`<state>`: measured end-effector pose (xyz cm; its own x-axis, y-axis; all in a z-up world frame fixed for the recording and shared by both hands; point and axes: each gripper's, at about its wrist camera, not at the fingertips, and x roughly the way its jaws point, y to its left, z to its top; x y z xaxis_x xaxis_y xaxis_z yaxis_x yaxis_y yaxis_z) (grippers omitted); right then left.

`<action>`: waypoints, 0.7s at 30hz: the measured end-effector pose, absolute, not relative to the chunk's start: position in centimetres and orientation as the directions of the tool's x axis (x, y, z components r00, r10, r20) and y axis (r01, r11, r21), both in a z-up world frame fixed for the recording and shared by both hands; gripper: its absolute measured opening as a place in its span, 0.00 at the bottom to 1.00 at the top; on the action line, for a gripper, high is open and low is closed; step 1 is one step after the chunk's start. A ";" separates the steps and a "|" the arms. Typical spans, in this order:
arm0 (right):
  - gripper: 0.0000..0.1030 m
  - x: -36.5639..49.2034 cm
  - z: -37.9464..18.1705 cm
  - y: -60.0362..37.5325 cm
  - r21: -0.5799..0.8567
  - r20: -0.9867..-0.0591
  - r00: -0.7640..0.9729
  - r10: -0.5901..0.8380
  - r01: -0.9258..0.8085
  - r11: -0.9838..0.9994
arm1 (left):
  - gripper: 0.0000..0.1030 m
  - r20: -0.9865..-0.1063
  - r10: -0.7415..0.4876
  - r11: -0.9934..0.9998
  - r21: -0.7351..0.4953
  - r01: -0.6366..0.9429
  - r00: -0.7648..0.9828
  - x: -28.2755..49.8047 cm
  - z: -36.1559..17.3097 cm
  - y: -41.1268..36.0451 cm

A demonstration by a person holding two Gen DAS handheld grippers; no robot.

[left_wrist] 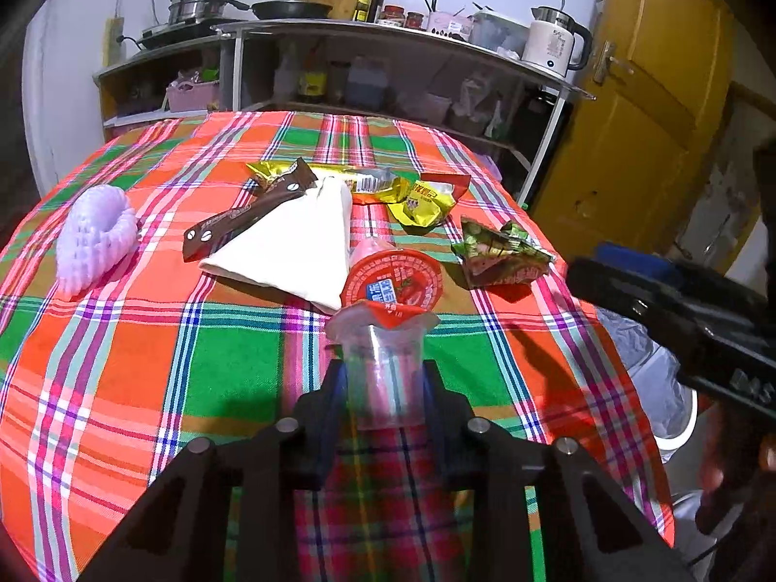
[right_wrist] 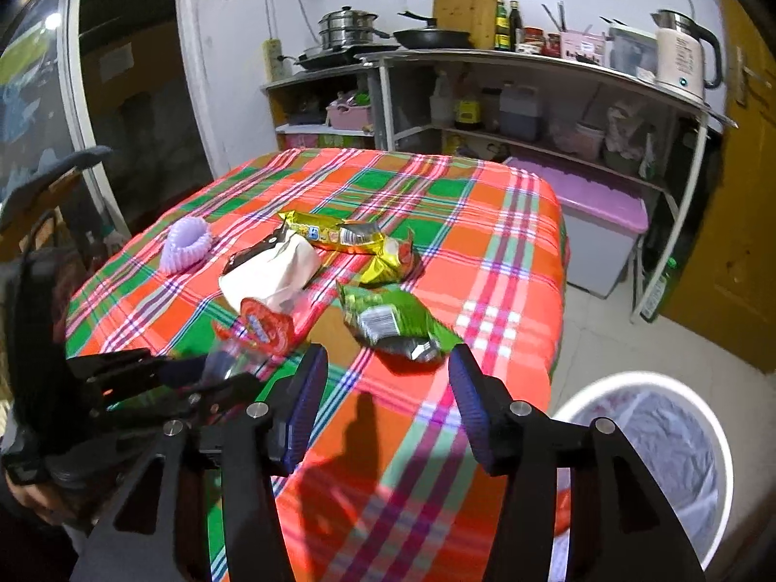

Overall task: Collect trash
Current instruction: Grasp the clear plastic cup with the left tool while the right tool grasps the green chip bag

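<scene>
Plaid-clothed worktop (left_wrist: 145, 363): the left gripper (left_wrist: 383, 388) is clamped on a clear jelly cup (left_wrist: 383, 363) at lower centre; thin plastic could squirt free. The right gripper (right_wrist: 388, 407) gapes empty, green wrapper (right_wrist: 393, 320) beyond.

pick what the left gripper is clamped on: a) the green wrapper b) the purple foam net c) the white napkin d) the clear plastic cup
d: in the left wrist view the left gripper has both fingers pressed against the sides of the clear cup, its red foil lid peeled back; the green wrapper, foam net and napkin lie untouched on the tablecloth.
</scene>
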<state>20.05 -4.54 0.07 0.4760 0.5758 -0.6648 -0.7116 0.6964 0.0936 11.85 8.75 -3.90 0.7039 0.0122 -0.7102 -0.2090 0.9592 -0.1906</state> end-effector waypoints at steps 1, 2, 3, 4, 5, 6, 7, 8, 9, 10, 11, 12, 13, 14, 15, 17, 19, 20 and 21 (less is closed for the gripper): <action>0.51 20.4 0.0 -4.1 0.090 -0.667 0.471 0.577 -0.718 0.690 | 0.29 -0.709 0.010 0.959 -0.193 -0.208 0.705 11.9 -3.9 8.8; 0.51 20.8 -0.1 -3.6 0.087 -0.671 0.467 0.576 -0.722 0.687 | 0.29 -0.708 0.006 0.958 -0.198 -0.206 0.706 11.8 -3.9 8.8; 0.51 21.0 -0.1 -3.3 0.085 -0.671 0.466 0.577 -0.725 0.684 | 0.29 -0.706 0.000 0.958 -0.204 -0.204 0.708 11.9 -3.9 8.9; 0.51 21.3 -0.2 -2.9 0.084 -0.670 0.462 0.580 -0.730 0.678 | 0.29 -0.705 -0.004 0.957 -0.209 -0.202 0.709 11.9 -3.9 8.9; 0.51 21.5 -0.2 -2.6 0.084 -0.670 0.459 0.583 -0.734 0.674 | 0.29 -0.704 -0.008 0.956 -0.213 -0.201 0.710 11.8 -3.9 9.0; 0.51 22.0 -0.4 -2.2 0.087 -0.675 0.450 0.585 -0.739 0.668 | 0.29 -0.703 -0.011 0.956 -0.217 -0.199 0.711 11.8 -3.9 9.0; 0.51 22.2 -0.5 -1.9 0.087 -0.680 0.446 0.582 -0.739 0.668 | 0.29 -0.702 -0.014 0.955 -0.219 -0.198 0.712 11.8 -3.9 9.1; 0.51 22.5 -0.7 -1.6 0.085 -0.685 0.443 0.578 -0.739 0.668 | 0.29 -0.701 -0.016 0.955 -0.222 -0.196 0.713 11.8 -3.9 9.1; 0.51 22.9 -1.1 -1.3 0.085 -0.692 0.437 0.575 -0.742 0.665 | 0.29 -0.700 -0.020 0.954 -0.226 -0.195 0.714 11.8 -3.9 9.2; 0.51 23.0 -1.3 -1.1 0.083 -0.698 0.434 0.569 -0.741 0.667 | 0.29 -0.699 -0.022 0.954 -0.228 -0.194 0.714 11.8 -3.9 9.2; 0.51 23.3 -1.6 -1.0 0.081 -0.704 0.433 0.562 -0.738 0.670 | 0.29 -0.699 -0.025 0.954 -0.231 -0.192 0.715 11.8 -3.9 9.3; 0.51 23.5 -1.8 -0.9 0.079 -0.710 0.434 0.555 -0.734 0.674 | 0.29 -0.698 -0.028 0.953 -0.234 -0.190 0.716 11.8 -3.9 9.3; 0.51 23.7 -2.0 -0.8 0.088 -0.716 0.425 0.554 -0.732 0.676 | 0.29 -0.697 -0.030 0.953 -0.235 -0.189 0.716 11.8 -3.9 9.3; 0.51 23.8 -2.0 -0.7 0.101 -0.719 0.415 0.558 -0.731 0.675 | 0.29 -0.696 -0.033 0.953 -0.238 -0.187 0.717 11.8 -3.9 9.3; 0.51 24.0 -2.1 -0.8 0.130 -0.720 0.396 0.570 -0.730 0.671 | 0.29 -0.696 -0.035 0.953 -0.239 -0.186 0.717 11.8 -3.8 9.3; 0.46 24.0 -2.0 -1.1 0.152 -0.716 0.388 0.580 -0.724 0.672 | 0.29 -0.695 -0.040 0.952 -0.244 -0.183 0.718 11.8 -3.8 9.3; 0.43 23.8 -1.9 -1.3 0.164 -0.716 0.385 0.582 -0.718 0.676 | 0.29 -0.694 -0.042 0.952 -0.247 -0.183 0.719 11.8 -3.8 9.3; 0.41 23.6 -1.9 -1.5 0.169 -0.714 0.384 0.586 -0.717 0.676 | 0.29 -0.694 -0.043 0.951 -0.248 -0.183 0.719 11.7 -3.8 9.3; 0.40 23.5 -1.8 -1.6 0.170 -0.712 0.386 0.586 -0.716 0.677 | 0.29 -0.693 -0.043 0.952 -0.248 -0.182 0.720 11.7 -3.8 9.3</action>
<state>23.53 -1.59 -1.80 0.3863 0.5864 -0.7120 -0.7158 0.6774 0.1696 11.74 9.30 -3.83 0.7196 -0.0434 -0.6931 -0.1817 0.9515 -0.2483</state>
